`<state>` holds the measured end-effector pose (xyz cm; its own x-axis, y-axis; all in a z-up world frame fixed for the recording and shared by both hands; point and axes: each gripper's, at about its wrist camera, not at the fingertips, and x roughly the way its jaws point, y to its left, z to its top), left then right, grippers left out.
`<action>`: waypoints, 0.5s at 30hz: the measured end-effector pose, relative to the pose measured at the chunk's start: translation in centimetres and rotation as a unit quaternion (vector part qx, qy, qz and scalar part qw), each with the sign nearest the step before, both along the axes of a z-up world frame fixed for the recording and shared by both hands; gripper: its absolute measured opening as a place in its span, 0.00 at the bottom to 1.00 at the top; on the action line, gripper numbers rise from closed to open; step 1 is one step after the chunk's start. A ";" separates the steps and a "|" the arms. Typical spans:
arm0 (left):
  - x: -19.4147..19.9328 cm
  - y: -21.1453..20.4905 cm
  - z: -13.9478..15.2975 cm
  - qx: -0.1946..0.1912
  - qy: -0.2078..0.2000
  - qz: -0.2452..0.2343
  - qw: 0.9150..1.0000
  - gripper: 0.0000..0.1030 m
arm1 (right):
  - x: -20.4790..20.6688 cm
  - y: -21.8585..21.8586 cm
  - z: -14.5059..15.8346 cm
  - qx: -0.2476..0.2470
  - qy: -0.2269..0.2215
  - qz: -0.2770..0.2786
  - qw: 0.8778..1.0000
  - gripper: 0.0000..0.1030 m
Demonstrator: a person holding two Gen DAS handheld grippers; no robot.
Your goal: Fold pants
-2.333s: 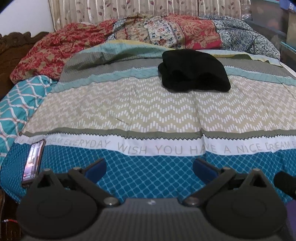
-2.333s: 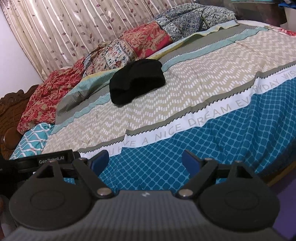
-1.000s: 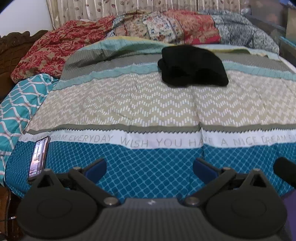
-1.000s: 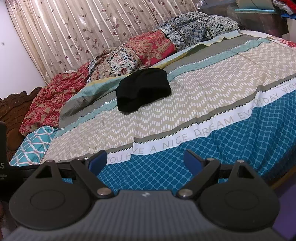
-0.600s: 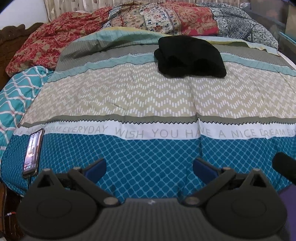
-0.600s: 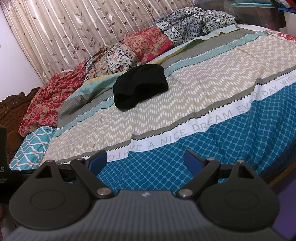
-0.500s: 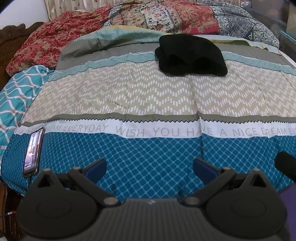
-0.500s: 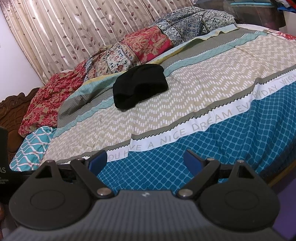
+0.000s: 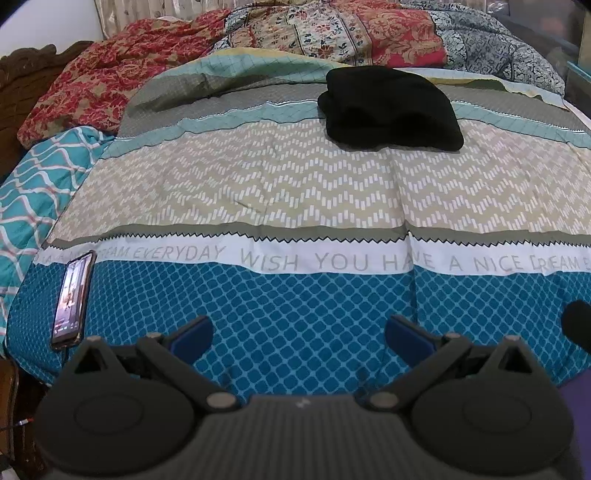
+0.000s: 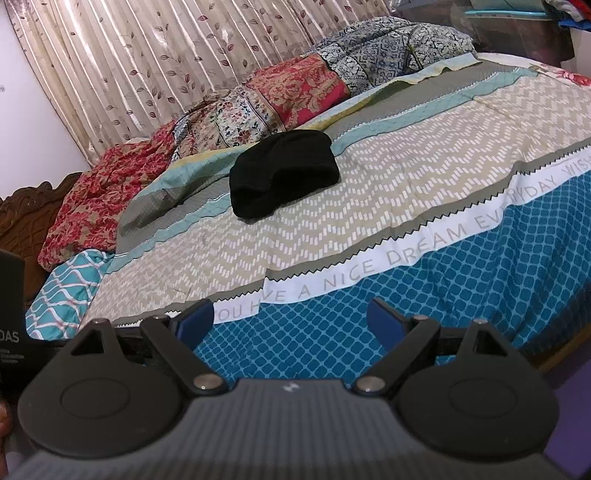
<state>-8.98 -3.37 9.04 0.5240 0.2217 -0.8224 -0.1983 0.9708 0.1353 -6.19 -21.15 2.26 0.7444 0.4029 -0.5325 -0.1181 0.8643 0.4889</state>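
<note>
A bunched heap of black pants (image 9: pixel 391 109) lies on the far half of the bed, where the beige zigzag band meets the grey and teal stripes; it also shows in the right wrist view as black pants (image 10: pixel 282 171). My left gripper (image 9: pixel 299 336) hangs open over the blue diamond band at the bed's near edge, far short of the pants, with nothing between its blue pads. My right gripper (image 10: pixel 290 319) is open too, empty, over the same near edge and to the right of the left one.
The patterned bedspread (image 9: pixel 295 192) covers the bed. A phone (image 9: pixel 72 297) lies screen-up at the near left corner. Rumpled red, floral and dark quilts (image 9: pixel 332 33) pile along the far side. A carved wooden headboard (image 10: pixel 26 218) is at left, curtains (image 10: pixel 166 55) behind.
Both grippers have drifted slightly over the near edge of the bed, so the view shifts a little. The pants have not moved and both grippers stay open.
</note>
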 end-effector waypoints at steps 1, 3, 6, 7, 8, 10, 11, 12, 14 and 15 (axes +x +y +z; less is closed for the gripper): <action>-0.1 0.0 0.1 0.002 -0.002 0.000 1.000 1.00 | 0.1 0.0 0.1 -0.001 -0.002 0.001 1.000 0.89; -0.2 -0.1 0.3 0.008 -0.008 -0.001 1.000 1.00 | 0.1 0.0 0.1 -0.002 -0.002 0.003 1.000 0.89; -0.3 -0.3 0.6 0.016 -0.016 -0.003 1.000 1.00 | 0.2 0.0 0.0 -0.001 0.000 0.003 1.000 0.89; -0.2 -0.4 0.6 0.018 -0.018 -0.004 1.000 1.00 | 0.2 -0.1 0.1 -0.002 -0.001 0.003 1.000 0.89; -0.3 -0.4 0.7 0.018 -0.018 -0.004 1.000 1.00 | 0.2 -0.1 0.1 -0.001 -0.001 0.002 1.000 0.89; -0.3 -0.4 0.7 0.017 -0.019 -0.005 1.000 1.00 | 0.2 -0.1 0.1 0.000 -0.002 0.001 1.000 0.89; -0.3 -0.4 0.7 0.016 -0.020 -0.005 1.000 1.00 | 0.2 -0.1 0.1 0.000 -0.003 0.001 1.000 0.89; -0.3 -0.4 0.8 0.016 -0.021 -0.006 1.000 1.00 | 0.2 -0.1 0.1 -0.001 -0.003 0.001 1.000 0.89; -0.3 -0.4 0.8 0.015 -0.022 -0.007 1.000 1.00 | 0.2 -0.2 0.1 0.000 -0.003 0.001 1.000 0.89; -0.4 -0.3 0.8 0.013 -0.023 -0.008 1.000 1.00 | 0.2 -0.2 0.1 0.000 -0.003 0.001 1.000 0.89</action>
